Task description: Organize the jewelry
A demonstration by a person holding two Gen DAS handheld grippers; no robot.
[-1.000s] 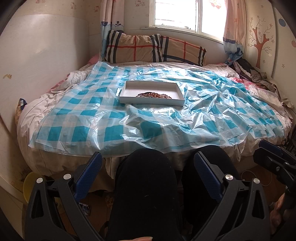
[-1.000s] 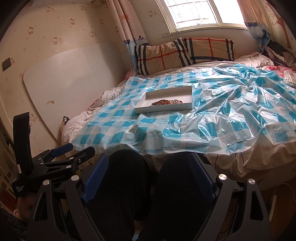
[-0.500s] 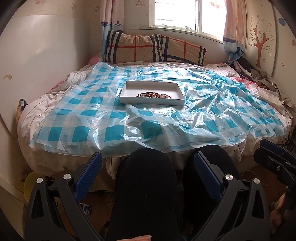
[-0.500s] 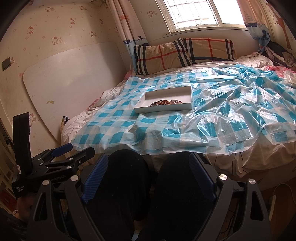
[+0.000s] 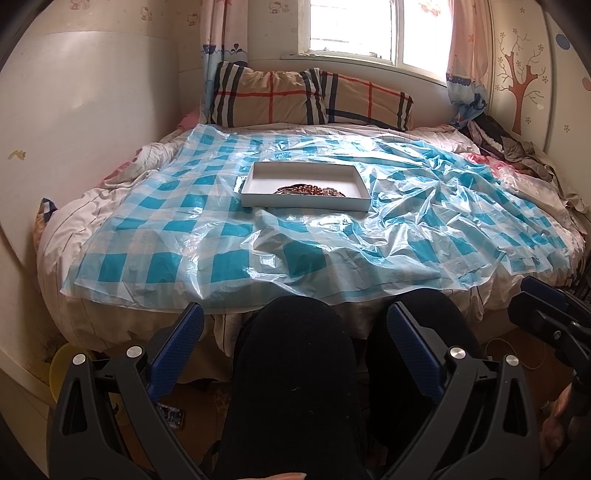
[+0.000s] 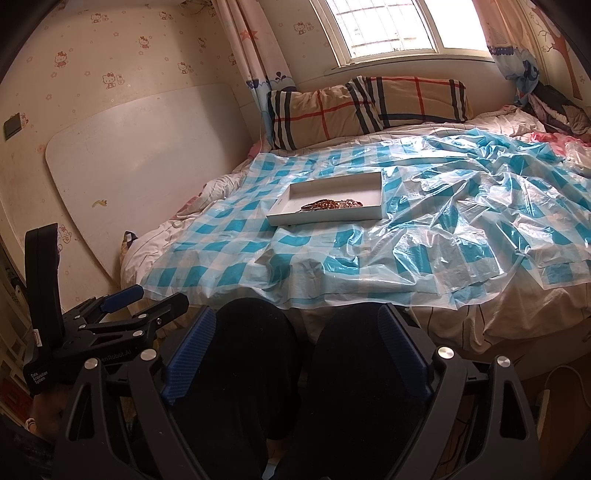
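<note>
The beaded jewelry (image 5: 309, 191) lies heaped in a shallow white tray (image 5: 255, 176) on the crinkled checked plastic sheet (image 5: 177, 236) over the bed, well apart from both grippers. The left gripper (image 5: 295, 345) and right gripper (image 6: 297, 341) hang over the person's knees (image 5: 295, 332), fingers spread wide and empty. The tangled strands could lift together, or the light tray could slide on the slick plastic.

A home bedroom — bed (image 5: 110, 206) across the middle, plaid pillows (image 5: 310, 98) and curtained window (image 5: 354, 29) at top, cartoon wallpaper (image 6: 110, 55) upper left.
</note>
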